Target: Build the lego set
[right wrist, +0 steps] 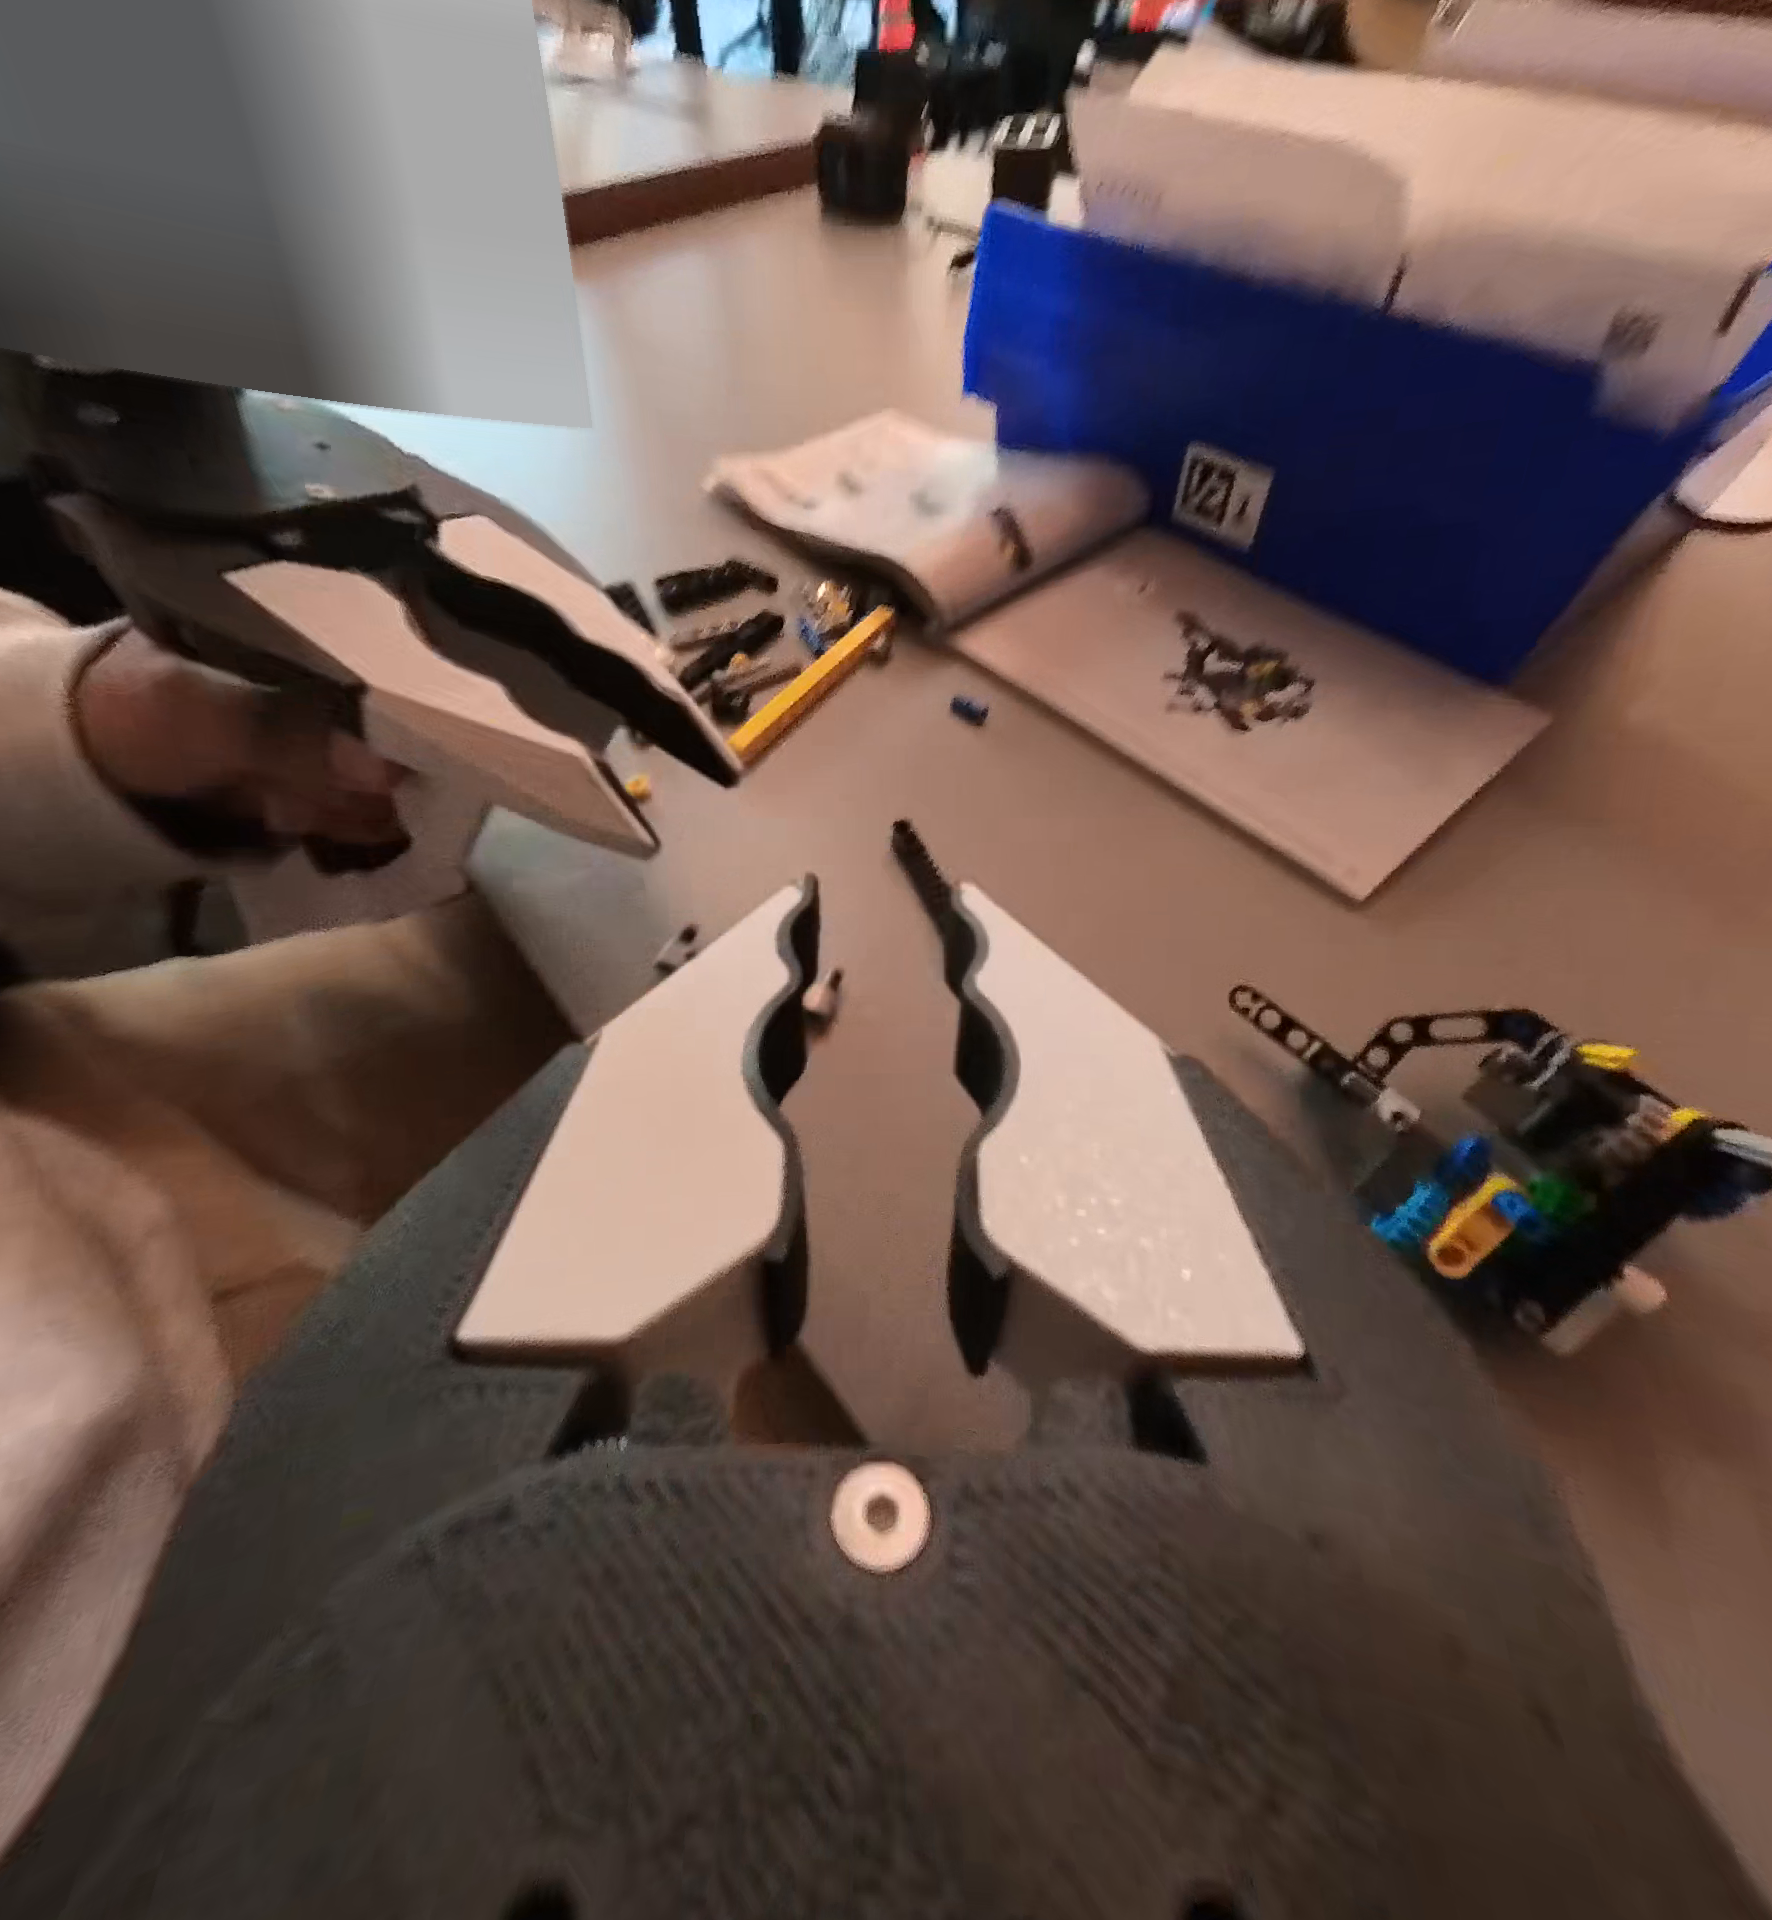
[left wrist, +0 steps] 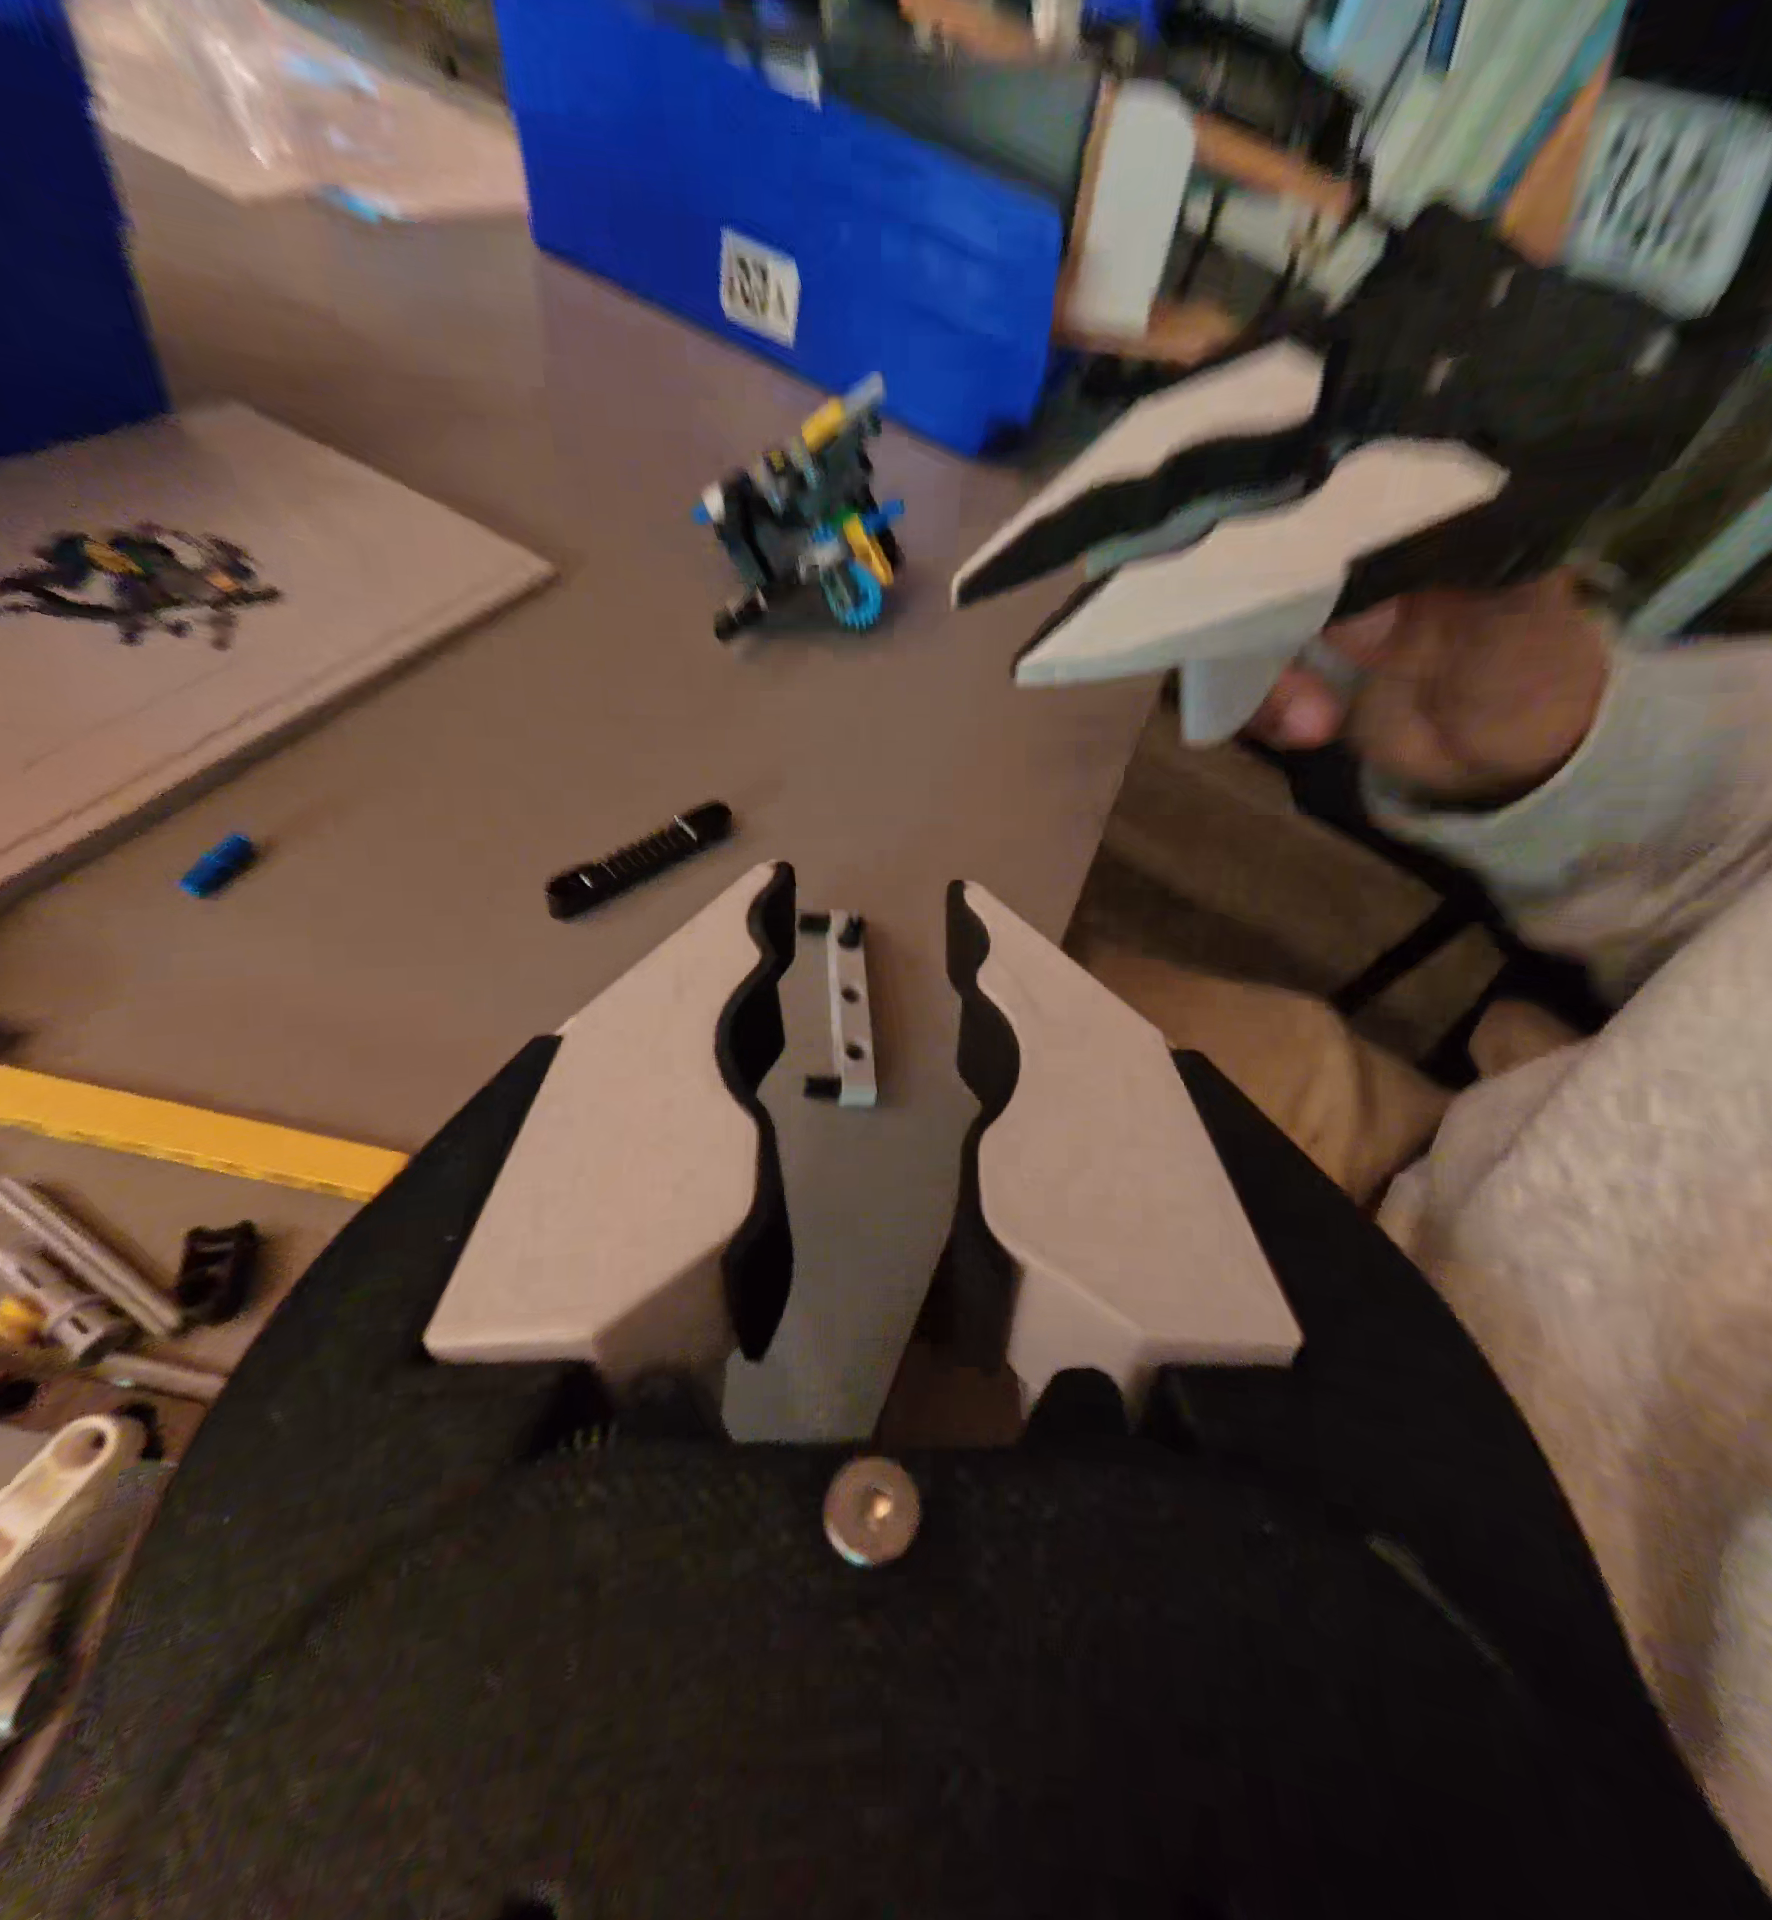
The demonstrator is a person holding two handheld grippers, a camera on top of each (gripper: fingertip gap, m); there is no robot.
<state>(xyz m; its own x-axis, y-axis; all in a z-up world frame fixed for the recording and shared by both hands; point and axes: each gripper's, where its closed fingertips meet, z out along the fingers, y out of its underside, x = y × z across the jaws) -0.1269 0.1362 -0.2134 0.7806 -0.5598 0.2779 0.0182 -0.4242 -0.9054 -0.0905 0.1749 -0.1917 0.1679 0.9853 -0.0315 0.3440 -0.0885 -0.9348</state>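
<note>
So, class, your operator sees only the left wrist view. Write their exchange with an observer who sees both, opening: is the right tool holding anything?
Observer: No, the right tool is open and empty; a small pale pin lies on the table between its fingers.
Operator: What does the model hide from me?
Observer: A black angled beam with holes juts from the model.
Operator: And the booklet?
Observer: The booklet's pages are folded back beside the blue box.
</note>
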